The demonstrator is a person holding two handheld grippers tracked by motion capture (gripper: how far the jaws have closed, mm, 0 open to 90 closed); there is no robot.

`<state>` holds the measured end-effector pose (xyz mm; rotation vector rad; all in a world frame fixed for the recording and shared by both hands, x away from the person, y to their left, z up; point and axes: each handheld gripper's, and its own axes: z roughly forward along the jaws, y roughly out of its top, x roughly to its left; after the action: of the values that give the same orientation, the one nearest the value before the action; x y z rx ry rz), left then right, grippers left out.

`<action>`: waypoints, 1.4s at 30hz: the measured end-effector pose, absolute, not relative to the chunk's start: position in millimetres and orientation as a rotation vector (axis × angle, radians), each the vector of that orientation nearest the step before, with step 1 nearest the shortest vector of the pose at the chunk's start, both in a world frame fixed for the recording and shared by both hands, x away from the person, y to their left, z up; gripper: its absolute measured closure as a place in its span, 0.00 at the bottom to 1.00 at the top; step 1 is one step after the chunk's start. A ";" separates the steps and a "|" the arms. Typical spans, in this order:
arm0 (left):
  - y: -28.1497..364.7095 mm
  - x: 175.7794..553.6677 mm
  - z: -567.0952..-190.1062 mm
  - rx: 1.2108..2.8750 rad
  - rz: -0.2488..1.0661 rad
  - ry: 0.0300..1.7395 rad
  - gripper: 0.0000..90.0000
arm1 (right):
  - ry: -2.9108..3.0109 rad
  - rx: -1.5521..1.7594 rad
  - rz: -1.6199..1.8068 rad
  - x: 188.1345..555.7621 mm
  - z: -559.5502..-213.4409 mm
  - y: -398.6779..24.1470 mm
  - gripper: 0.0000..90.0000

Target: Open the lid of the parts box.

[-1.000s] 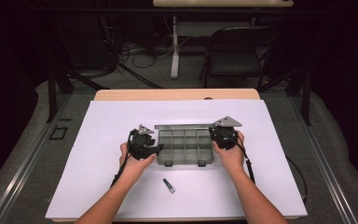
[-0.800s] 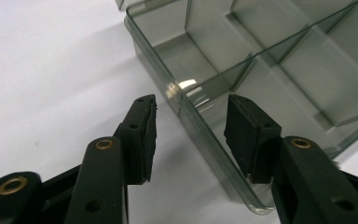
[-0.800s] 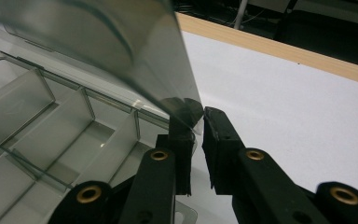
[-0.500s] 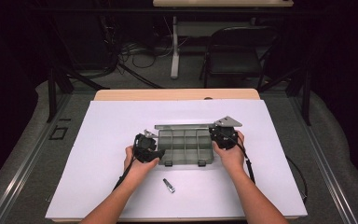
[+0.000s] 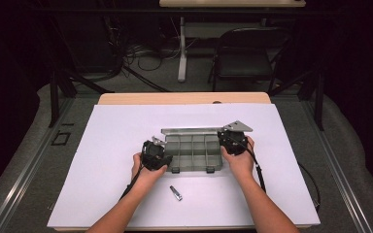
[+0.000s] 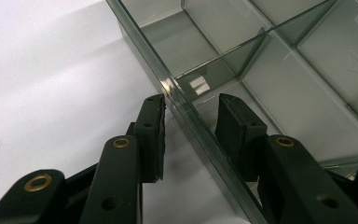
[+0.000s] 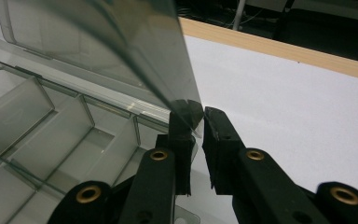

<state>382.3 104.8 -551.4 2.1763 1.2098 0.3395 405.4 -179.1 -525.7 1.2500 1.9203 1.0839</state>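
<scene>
While the right gripper (image 5: 230,141) kept its pinch on the corner of the clear lid (image 7: 121,51), holding that lid raised and tilted above the compartment box (image 5: 193,153), the left gripper (image 5: 156,156) had come down from a slightly higher spot a second before to the box's left end. Its jaws had just been closing, with the box's left wall (image 6: 186,107) standing between them, one pad (image 6: 154,130) outside over the white table cover (image 5: 116,145) and the other pad (image 6: 235,128) inside the nearest compartment. A visible gap remained on each side of the wall, so the fingers were partly spread and not yet pressing on it. In the right gripper view the pads were nearly pressed together with only the thin lid corner between them. The box lay at the middle of the white cover, its compartments empty as far as could be seen, latches toward the person. A small metal bolt (image 5: 176,193) lay on the cover just in front of the box, apart from both hands. Judging by this, the left hand was about to steady the box while the lid was held open.
</scene>
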 end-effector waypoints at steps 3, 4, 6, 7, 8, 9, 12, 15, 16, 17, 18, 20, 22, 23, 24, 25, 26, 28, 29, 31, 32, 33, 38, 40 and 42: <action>104.9 382.2 -551.4 2.176 0.339 1.209 0.69 | 1.915 1.265 1.084 406.3 -526.0 -179.4 0.91; 104.8 382.2 -551.5 2.177 0.344 1.210 0.69 | 1.909 1.273 1.090 406.6 -526.3 -179.1 0.92; 104.8 382.2 -551.6 2.176 0.344 1.211 0.69 | 1.900 1.286 1.098 407.7 -526.9 -179.2 0.92; 104.8 382.2 -551.5 2.177 0.344 1.210 0.69 | 1.900 1.295 1.101 408.2 -526.9 -179.5 0.93; 104.6 382.2 -551.6 2.174 0.344 1.212 0.69 | 1.896 1.300 1.103 408.7 -526.8 -179.4 0.93; 105.0 382.4 -551.4 2.179 0.339 1.209 0.69 | 1.895 1.304 1.101 409.2 -526.5 -179.4 0.93; 104.9 382.4 -551.6 2.175 0.342 1.213 0.69 | 1.888 1.321 1.090 410.7 -525.5 -178.1 0.94; 104.8 382.5 -551.5 2.172 0.341 1.218 0.70 | 1.877 1.357 1.091 413.0 -524.0 -177.2 0.95; 104.7 382.5 -551.5 2.172 0.341 1.218 0.70 | 1.873 1.367 1.090 413.3 -523.6 -176.9 0.95; 104.6 382.4 -551.7 2.169 0.344 1.220 0.70 | 1.871 1.379 1.091 413.7 -523.2 -176.7 0.95; 104.8 382.4 -551.7 2.169 0.341 1.219 0.70 | 1.863 1.389 1.094 414.2 -523.2 -176.3 0.95; 104.7 382.3 -551.4 2.171 0.338 1.220 0.70 | 1.860 1.409 1.100 415.0 -522.8 -176.7 0.96; 104.5 382.2 -551.7 2.168 0.344 1.222 0.70 | 1.853 1.431 1.108 416.2 -522.4 -176.7 0.96; 104.5 382.2 -551.7 2.168 0.344 1.223 0.70 | 1.857 1.438 1.103 416.8 -521.5 -176.5 0.96; 104.5 382.2 -551.7 2.168 0.343 1.224 0.70 | 1.860 1.441 1.097 417.4 -520.7 -176.1 0.96; 104.4 382.2 -551.7 2.168 0.343 1.224 0.70 | 1.864 1.443 1.086 418.3 -519.6 -175.9 0.96; 104.3 382.2 -551.9 2.165 0.346 1.225 0.70 | 1.871 1.451 1.079 419.1 -518.6 -175.6 0.96; 104.5 382.3 -551.7 2.168 0.343 1.223 0.70 | 1.880 1.468 1.072 421.6 -516.7 -175.8 0.96; 104.8 382.3 -551.5 2.170 0.337 1.221 0.70 | 1.885 1.476 1.070 422.6 -515.9 -175.8 0.96; 104.6 382.2 -551.7 2.169 0.344 1.222 0.70 | 1.891 1.482 1.066 424.1 -514.7 -175.7 0.96; 104.6 382.2 -551.7 2.168 0.343 1.222 0.70 | 1.896 1.489 1.064 424.9 -514.2 -176.1 0.96; 104.7 382.2 -551.8 2.168 0.342 1.222 0.70 | 1.897 1.497 1.066 425.5 -513.9 -176.3 0.96; 104.6 382.2 -551.7 2.166 0.339 1.224 0.70 | 1.912 1.497 1.030 428.2 -511.0 -174.4 0.96; 104.4 382.2 -551.9 2.162 0.341 1.226 0.70 | 1.919 1.506 1.020 429.9 -509.6 -174.0 0.97; 104.5 382.3 -551.9 2.162 0.341 1.226 0.70 | 1.931 1.512 1.007 431.1 -507.9 -173.9 0.97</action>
<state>382.3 104.5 -551.9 2.1620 1.2258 0.3410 431.1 -173.9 -507.9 1.5117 1.9313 1.0065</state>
